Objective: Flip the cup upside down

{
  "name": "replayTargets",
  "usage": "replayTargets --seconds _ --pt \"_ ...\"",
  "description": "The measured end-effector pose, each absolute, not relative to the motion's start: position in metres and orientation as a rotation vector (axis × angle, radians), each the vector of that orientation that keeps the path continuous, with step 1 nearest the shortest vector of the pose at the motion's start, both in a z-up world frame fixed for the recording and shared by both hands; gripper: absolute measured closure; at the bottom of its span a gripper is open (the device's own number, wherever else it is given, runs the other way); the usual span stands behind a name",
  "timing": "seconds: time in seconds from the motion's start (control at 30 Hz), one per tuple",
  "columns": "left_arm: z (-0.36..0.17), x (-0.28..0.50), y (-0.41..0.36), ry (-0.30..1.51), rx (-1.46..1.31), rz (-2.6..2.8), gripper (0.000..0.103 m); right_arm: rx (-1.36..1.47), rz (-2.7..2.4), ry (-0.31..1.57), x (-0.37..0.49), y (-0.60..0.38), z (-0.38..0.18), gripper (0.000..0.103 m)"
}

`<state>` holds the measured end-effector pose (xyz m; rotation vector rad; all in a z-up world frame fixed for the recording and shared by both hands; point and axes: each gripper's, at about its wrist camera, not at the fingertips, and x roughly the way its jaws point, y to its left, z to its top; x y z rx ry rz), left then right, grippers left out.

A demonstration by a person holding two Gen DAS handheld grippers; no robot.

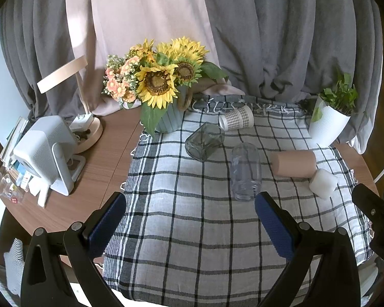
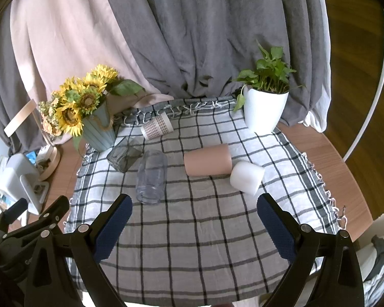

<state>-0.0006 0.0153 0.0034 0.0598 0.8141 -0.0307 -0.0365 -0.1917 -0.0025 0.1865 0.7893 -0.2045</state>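
Observation:
Several cups lie on their sides on the checked cloth (image 1: 192,230): a clear plastic cup (image 1: 245,171) (image 2: 151,176), a pink cup (image 1: 293,163) (image 2: 207,160), a white cup (image 1: 323,183) (image 2: 247,177), a smoky square glass (image 1: 204,142) (image 2: 124,154) and a checked paper cup (image 1: 236,118) (image 2: 156,125). My left gripper (image 1: 190,222) is open and empty, above the cloth just short of the clear cup. My right gripper (image 2: 194,227) is open and empty, in front of the cups. The right gripper also shows at the right edge of the left wrist view (image 1: 376,215).
A sunflower vase (image 1: 167,117) (image 2: 99,133) stands at the cloth's back left and a white plant pot (image 1: 327,125) (image 2: 263,110) at the back right. A white device (image 1: 44,151) and a lamp base (image 1: 89,133) sit on the wooden table at left. Curtains hang behind.

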Motion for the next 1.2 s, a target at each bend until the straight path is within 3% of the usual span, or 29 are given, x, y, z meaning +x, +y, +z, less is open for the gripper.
replayTargets --seconds 1.2 --pt "0.003 0.011 0.011 0.814 0.064 -0.027 0.0 0.188 -0.203 0.791 -0.026 -0.192 -0.003 0.005"
